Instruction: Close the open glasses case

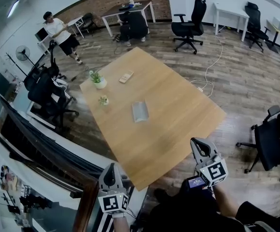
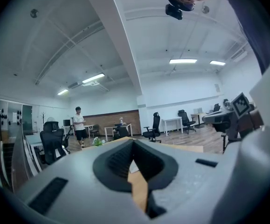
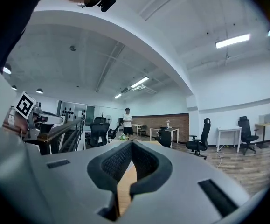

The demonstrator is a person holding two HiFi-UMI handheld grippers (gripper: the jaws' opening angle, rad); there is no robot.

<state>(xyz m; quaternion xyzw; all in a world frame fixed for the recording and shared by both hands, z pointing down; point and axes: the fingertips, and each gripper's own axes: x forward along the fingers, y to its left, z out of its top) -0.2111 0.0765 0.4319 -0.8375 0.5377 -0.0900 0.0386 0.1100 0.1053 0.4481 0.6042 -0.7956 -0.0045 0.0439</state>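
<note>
Standing off the near corner of a broad wooden tabletop (image 1: 178, 115), well apart from everything on it. A long way to lean from here, with the risk of a stretched, clumsy approach. Near the middle, lying flat, the grey glasses case (image 1: 140, 111). Cannot tell from this far which half is the lid, so could press the wrong side. Looks light and loose, so likely to skid or spin under a one-sided push rather than fold shut. To its left and beyond, a potted plant (image 1: 99, 80), a smaller one (image 1: 103, 100) and a flat pale remote-like thing (image 1: 126, 76), all liable to be knocked by an overshoot. Left tool (image 1: 112, 167) and right tool (image 1: 198, 142) both clenched on nothing.
</note>
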